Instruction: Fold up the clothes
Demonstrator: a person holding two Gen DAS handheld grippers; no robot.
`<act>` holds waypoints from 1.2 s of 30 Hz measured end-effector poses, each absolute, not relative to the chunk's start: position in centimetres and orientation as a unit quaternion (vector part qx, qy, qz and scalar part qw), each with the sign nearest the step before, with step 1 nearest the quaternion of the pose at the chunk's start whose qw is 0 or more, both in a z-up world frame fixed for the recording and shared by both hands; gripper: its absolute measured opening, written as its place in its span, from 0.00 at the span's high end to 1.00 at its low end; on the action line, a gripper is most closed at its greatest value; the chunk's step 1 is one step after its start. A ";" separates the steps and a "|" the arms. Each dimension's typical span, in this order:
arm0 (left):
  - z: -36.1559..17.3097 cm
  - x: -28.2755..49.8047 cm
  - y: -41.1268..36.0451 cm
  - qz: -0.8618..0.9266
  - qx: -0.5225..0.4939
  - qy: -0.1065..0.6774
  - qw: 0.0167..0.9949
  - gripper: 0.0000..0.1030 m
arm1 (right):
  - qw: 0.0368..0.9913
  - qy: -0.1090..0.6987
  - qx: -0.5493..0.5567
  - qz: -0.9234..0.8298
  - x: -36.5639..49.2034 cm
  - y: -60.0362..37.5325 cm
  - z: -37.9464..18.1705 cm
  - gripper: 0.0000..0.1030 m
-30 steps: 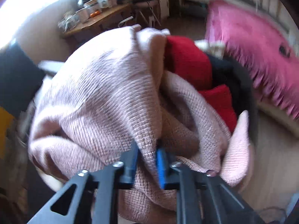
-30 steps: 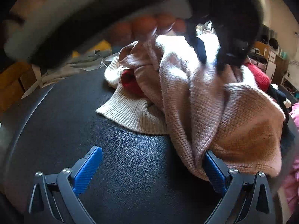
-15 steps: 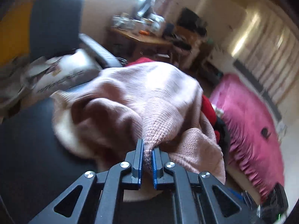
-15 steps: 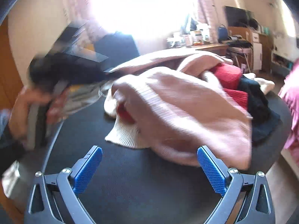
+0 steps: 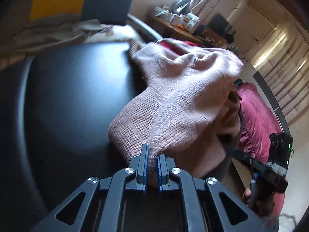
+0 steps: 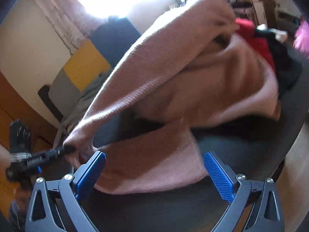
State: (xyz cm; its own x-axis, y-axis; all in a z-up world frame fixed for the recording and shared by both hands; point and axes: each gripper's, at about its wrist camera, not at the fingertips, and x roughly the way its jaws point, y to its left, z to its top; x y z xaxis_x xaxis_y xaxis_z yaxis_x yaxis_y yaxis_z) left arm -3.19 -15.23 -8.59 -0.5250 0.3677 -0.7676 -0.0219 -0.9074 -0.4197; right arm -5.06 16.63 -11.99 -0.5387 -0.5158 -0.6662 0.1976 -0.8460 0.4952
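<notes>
Pale pink chunky-knit sweater [image 5: 173, 104] is seen stretched over the black leather-look round counter [image 5: 73, 100], one part lifted, the rest draped on the counter's far side. A bunched fold of the knit is pinched between the fingers of the left gripper [image 5: 152, 164], which are pressed nearly together on it. The right gripper [image 6: 154, 172] is held with fingers spread wide; a loose flap of the sweater lies between them, unclamped.

Handling, as judged: fabric soft, limp and fairly bulky, moderately light, not slippery thanks to the coarse rib; stretch and sag under its own weight are likely. A hold at a hem edge or shoulder seam is judged better than mid-panel, where only a wad is gathered.

No containers are noted. A red garment [image 6: 256, 42] and a black garment [image 6: 283, 63] are piled behind the sweater on the counter.
</notes>
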 end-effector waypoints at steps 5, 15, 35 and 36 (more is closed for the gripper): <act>-10.5 2.2 -18.4 0.848 -0.478 -0.211 0.093 0.94 | 0.209 -0.206 0.472 -0.831 -3.8 14.5 -13.3 0.00; -9.6 12.4 -23.9 0.861 -0.456 -0.217 0.063 0.90 | 0.215 -0.317 0.516 -0.766 -1.6 11.9 -16.3 0.00; -12.7 9.6 -16.4 0.872 -0.461 0.095 0.136 0.71 | 0.237 -0.300 0.478 -0.791 -2.4 10.6 -14.5 0.00; -12.6 9.6 -16.8 0.874 -0.461 0.076 0.134 0.74 | 0.233 -0.293 0.466 -0.802 -2.8 11.1 -14.1 0.00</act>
